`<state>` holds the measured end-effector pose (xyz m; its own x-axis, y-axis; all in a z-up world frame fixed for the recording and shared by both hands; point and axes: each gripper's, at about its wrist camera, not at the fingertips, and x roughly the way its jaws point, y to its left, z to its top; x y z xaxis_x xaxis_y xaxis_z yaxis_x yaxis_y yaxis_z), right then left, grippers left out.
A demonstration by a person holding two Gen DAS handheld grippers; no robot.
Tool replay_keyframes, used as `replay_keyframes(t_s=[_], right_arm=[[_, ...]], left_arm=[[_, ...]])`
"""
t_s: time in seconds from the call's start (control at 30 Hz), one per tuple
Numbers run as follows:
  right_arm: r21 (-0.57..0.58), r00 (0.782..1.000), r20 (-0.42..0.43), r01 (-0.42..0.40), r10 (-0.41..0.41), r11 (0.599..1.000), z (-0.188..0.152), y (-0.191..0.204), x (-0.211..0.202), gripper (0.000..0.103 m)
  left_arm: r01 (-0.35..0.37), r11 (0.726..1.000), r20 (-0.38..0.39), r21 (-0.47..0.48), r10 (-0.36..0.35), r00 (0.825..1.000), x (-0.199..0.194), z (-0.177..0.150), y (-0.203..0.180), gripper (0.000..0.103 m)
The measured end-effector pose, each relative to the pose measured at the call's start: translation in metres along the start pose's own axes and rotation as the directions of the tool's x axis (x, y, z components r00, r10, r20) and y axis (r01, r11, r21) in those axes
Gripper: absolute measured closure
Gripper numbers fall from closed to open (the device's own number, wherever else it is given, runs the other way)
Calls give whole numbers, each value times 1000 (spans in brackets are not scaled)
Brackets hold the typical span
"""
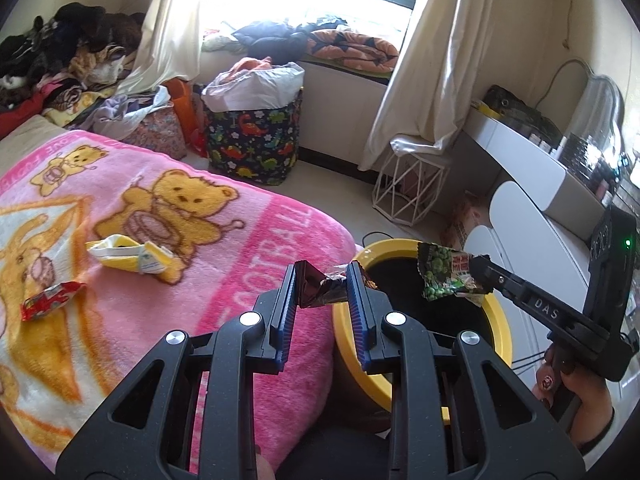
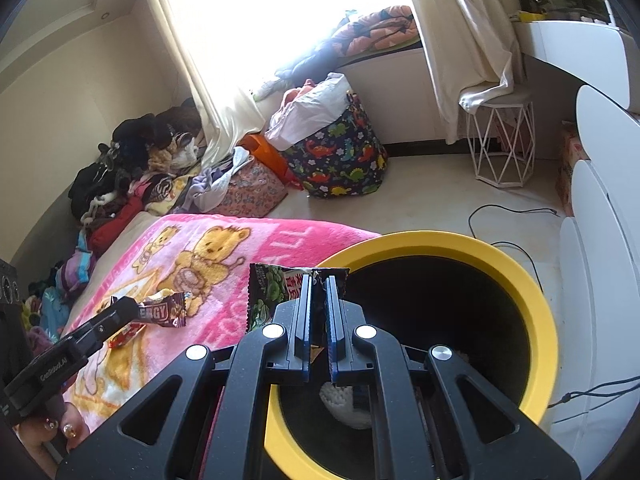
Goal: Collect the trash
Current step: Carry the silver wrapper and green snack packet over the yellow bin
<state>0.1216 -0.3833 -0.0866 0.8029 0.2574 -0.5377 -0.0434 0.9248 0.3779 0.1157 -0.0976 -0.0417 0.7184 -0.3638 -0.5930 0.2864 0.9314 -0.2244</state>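
In the left wrist view, the left gripper (image 1: 322, 286) is clamped on a dark brown snack wrapper (image 1: 320, 287) between its blue-padded fingers, held over the pink teddy-bear blanket (image 1: 168, 216) just beside the yellow-rimmed trash bin (image 1: 500, 320) at the blanket's right edge. The blanket's border carries the word "FOOTBALL". A yellow-and-white wrapper (image 1: 132, 258) lies near the blanket's middle, and a red wrapper (image 1: 50, 300) lies toward its left edge. To the right, the right gripper (image 1: 482, 276) — "DAS" printed on its arm — pinches a green pea snack packet (image 1: 448, 276) above the bin's dark opening. In the right wrist view, the right gripper (image 2: 319, 280) is closed on the green pea packet (image 2: 276, 292), held at the bin's (image 2: 536, 312) left rim with red characters on its label. The left gripper (image 2: 134, 306), at lower left, grips the brown wrapper (image 2: 162, 312) reading "ERGY" over the blanket (image 2: 224, 256). A white crumpled object (image 2: 344, 404) lies inside the bin.
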Motion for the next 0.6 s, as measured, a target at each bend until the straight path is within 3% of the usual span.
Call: replay_keyframes(t_s=[0.6], right_arm=[[75, 996, -2, 84, -84, 994, -6, -48, 2, 96]], left_arm=[[52, 995, -67, 80, -47, 997, 25, -14, -38, 85]])
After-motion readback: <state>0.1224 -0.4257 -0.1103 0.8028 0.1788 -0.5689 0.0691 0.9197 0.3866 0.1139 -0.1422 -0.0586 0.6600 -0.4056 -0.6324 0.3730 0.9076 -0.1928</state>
